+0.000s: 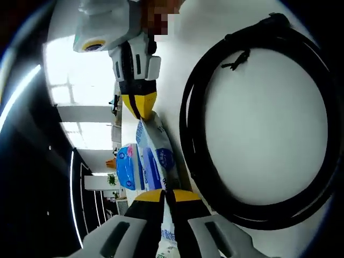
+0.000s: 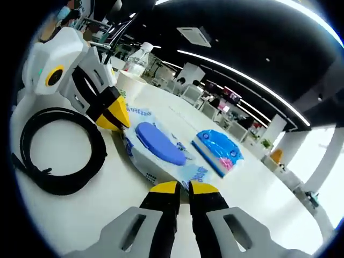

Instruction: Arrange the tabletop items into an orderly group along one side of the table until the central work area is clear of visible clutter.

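Both grippers have hold of the same soft white wet-wipe packet with a blue oval lid [image 2: 158,145], one at each end, which reads as a two-handed lift or slide meant to carry the floppy pack level toward one side of the white tabletop [image 2: 80,215]. In the right gripper view, the right gripper [image 2: 183,188] has its yellow-tipped jaws drawn narrow on the near edge of the packet, while the left gripper [image 2: 115,115] pinches the far corner. The left gripper view shows the same hold from the other end, the packet [image 1: 153,156] stretched between the left gripper [image 1: 167,196] and the right gripper [image 1: 141,105]. A coiled black cable [image 2: 59,156] lies on the table just beside the packet, and a smaller blue printed pack [image 2: 217,150] sits near its other side; both probably await grouping. A clear plastic bottle [image 2: 137,56] stands farther back. How much film each jaw pair grips is hard to judge, and the cable's ends are cut off.
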`<control>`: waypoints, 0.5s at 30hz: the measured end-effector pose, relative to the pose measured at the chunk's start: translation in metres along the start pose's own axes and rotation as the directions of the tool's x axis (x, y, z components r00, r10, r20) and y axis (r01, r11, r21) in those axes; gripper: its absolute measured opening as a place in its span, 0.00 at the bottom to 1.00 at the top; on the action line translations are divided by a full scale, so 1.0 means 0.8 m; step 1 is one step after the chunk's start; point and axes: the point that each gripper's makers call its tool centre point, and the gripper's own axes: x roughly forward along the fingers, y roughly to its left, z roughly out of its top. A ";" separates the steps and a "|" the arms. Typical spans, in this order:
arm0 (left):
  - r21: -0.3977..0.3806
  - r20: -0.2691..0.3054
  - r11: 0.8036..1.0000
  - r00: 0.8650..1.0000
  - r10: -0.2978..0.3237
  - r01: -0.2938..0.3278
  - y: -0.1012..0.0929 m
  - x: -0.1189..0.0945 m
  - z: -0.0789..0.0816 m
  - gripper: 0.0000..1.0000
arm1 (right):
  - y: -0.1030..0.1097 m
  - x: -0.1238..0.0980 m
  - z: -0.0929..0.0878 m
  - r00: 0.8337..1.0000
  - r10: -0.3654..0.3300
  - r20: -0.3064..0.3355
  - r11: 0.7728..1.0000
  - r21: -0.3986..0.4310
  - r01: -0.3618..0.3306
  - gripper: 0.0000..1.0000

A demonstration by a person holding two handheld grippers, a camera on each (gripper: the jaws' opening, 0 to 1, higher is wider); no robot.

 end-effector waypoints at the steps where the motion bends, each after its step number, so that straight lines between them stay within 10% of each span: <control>1: -0.004 -0.003 1.000 1.000 0.001 -0.001 0.000 0.001 -0.002 0.04 | -0.001 -0.001 0.000 1.000 0.001 0.003 1.000 0.017 -0.001 0.06; 15: 0.000 0.019 1.000 1.000 0.001 -0.001 0.010 -0.012 -0.004 0.16 | -0.014 -0.030 -0.005 1.000 -0.019 0.013 0.994 0.107 0.017 0.05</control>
